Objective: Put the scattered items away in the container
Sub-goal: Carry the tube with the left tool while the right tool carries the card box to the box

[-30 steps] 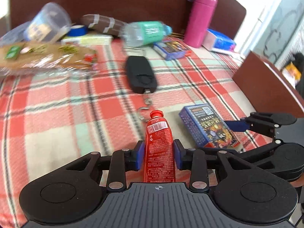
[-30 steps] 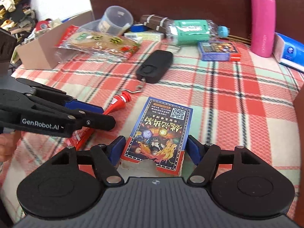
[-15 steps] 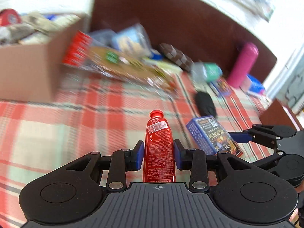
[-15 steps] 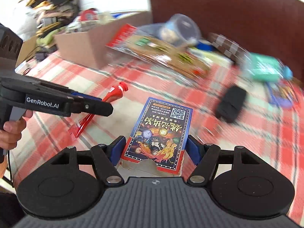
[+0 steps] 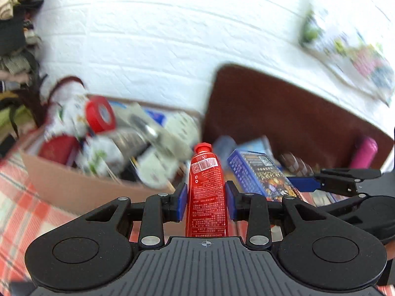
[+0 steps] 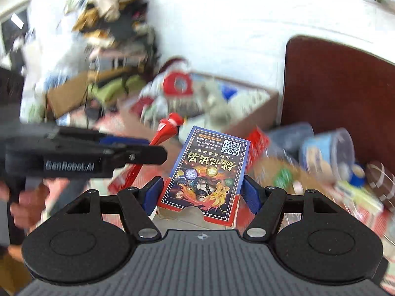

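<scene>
My left gripper [image 5: 206,201] is shut on a red tube [image 5: 206,197] with its cap pointing forward, held in the air just in front of the cardboard box [image 5: 81,187]. The box is full of items, among them a red tape roll [image 5: 100,114]. My right gripper [image 6: 201,193] is shut on a blue card box [image 6: 209,170] with a QR code, also lifted and facing the cardboard box [image 6: 256,116]. The left gripper [image 6: 93,156] with the red tube [image 6: 158,145] shows at the left of the right wrist view. The card box [image 5: 261,177] shows beside the tube in the left wrist view.
A dark brown headboard [image 5: 284,113] stands behind the plaid cloth [image 5: 14,207]. A pink bottle [image 5: 364,153] stands far right. A clear tub [image 6: 330,153], a snack bag [image 6: 276,170] and a brown striped object [image 6: 380,180] lie to the right. A clothes pile [image 6: 113,24] is behind the box.
Both grippers have lifted and swung left toward the cardboard box, carrying the red tube and the card box. The box is now close ahead and the view is tilted up.
</scene>
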{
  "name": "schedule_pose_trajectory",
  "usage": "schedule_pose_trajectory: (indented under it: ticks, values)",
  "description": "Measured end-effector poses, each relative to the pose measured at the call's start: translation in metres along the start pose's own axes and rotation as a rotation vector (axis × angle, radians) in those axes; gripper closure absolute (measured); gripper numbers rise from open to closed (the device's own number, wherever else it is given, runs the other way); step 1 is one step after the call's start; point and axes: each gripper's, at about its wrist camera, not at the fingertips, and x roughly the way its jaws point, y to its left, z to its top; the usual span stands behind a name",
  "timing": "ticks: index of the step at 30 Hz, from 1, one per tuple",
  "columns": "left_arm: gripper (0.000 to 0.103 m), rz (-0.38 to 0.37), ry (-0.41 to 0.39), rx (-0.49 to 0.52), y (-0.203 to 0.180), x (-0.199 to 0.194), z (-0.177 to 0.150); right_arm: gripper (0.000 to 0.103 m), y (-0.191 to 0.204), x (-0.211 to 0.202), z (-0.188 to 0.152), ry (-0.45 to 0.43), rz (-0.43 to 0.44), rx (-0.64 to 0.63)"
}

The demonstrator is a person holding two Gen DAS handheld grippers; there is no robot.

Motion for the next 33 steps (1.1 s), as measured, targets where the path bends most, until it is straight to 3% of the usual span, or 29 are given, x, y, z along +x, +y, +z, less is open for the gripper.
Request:
schedule_pose_trajectory:
  ticks: [6, 11, 16, 17, 19, 20, 21, 33]
  values:
    - [0.071, 0.04, -0.004, -0.008, 0.035, 0.029, 0.044, 0.03, -0.011, 0.042, 0.052, -0.061, -0.039, 0.156]
    - [0.071, 0.062, 0.024, 0.012, 0.052, 0.065, 0.058, 0.03, -0.023, 0.082, 0.087, -0.093, -0.096, 0.202]
    - [0.071, 0.067, 0.042, 0.019, 0.068, 0.09, 0.064, 0.03, -0.035, 0.122, 0.107, -0.106, -0.094, 0.233]
    - [0.066, 0.072, 0.045, 0.026, 0.069, 0.092, 0.064, 0.028, -0.036, 0.13, 0.108, -0.105, -0.091, 0.229]
    - [0.039, 0.085, 0.043, 0.038, 0.071, 0.093, 0.061, 0.022, -0.038, 0.144, 0.106, -0.077, -0.077, 0.222]
    - [0.019, 0.091, 0.04, 0.044, 0.072, 0.093, 0.059, 0.015, -0.039, 0.151, 0.105, -0.062, -0.069, 0.218]
    - [0.014, 0.097, 0.035, 0.05, 0.072, 0.092, 0.057, 0.013, -0.038, 0.155, 0.102, -0.055, -0.081, 0.21]
    - [0.016, 0.114, 0.034, 0.086, 0.054, 0.085, 0.042, 0.013, -0.049, 0.132, 0.081, -0.048, -0.099, 0.235]
